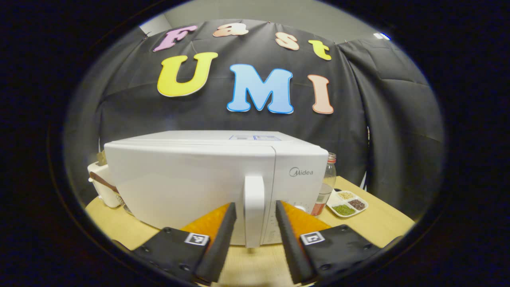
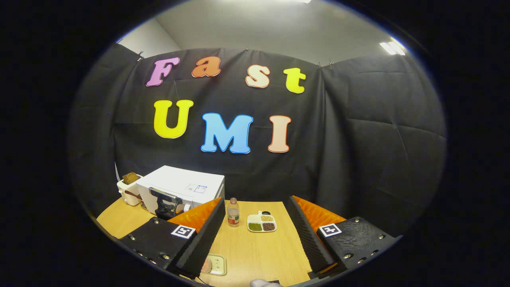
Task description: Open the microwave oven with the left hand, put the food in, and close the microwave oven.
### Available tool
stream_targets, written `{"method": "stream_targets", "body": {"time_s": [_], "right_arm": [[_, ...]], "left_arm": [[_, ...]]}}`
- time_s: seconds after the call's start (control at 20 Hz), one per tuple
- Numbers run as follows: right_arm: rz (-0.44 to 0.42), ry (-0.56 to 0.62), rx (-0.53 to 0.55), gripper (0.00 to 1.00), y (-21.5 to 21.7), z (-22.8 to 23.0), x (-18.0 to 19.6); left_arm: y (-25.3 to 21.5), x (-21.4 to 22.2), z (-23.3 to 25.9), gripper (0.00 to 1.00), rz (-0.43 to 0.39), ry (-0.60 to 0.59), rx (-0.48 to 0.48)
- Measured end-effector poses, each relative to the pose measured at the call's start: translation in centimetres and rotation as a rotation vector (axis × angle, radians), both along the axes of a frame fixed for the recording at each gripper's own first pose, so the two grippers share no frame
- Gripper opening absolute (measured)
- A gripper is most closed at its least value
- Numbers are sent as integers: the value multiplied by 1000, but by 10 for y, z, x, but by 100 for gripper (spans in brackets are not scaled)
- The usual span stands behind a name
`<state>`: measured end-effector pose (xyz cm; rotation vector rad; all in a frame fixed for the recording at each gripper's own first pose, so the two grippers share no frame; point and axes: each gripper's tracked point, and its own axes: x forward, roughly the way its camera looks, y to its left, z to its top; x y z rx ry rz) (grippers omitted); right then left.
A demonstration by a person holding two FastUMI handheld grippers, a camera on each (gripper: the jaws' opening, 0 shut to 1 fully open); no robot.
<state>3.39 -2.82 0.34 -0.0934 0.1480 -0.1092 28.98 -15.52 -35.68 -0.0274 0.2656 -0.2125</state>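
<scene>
- Two grippers, both w/ fingers spread apart, nothing grasped.
- Left gripper [image 1: 255, 223]: white door handle [image 1: 254, 209] stands upright between its fingers, gaps on both sides, no contact visible.
- Left gripper view gives microwave [image 1: 191, 183] close-up: white, door closed, control panel right of handle; bottle [image 1: 327, 181] and divided snack dish [image 1: 347, 203] beyond the right finger; toaster [image 1: 101, 187] past the left finger.
- Right gripper [image 2: 255, 227] view is farther back: microwave [image 2: 187, 185] beyond its left finger, w/ the other gripper [image 2: 165, 203] at its front.
- Small tray w/ food [image 2: 214, 265] on table [image 2: 259, 251], just beside left finger's base, partly hidden.
- Bottle [image 2: 233, 213] and snack dish [image 2: 261, 223] ahead between the fingers.
</scene>
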Motion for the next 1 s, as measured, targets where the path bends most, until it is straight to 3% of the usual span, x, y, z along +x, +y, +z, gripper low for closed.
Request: {"method": "stream_targets", "body": {"time_s": [0.1,0.15,0.55,0.8,0.9,1.0], "right_arm": [[0,0,-7,97,-1,0,0],[3,3,-2,97,0,-2,1],[6,15,16,97,-3,-6,0],[17,30,14,97,-6,-10,-1],[28,31,26,97,-5,-10,0],[43,31,30,97,-4,-11,0]], "left_arm": [[0,4,-7,38,-5,7,9],[2,-2,-2,41,-18,8,11],[3,4,-7,16,-20,45,39],[3,3,-7,16,-25,66,46],[8,-17,-16,16,-15,121,48],[19,-47,-1,16,-34,34,71]]}}
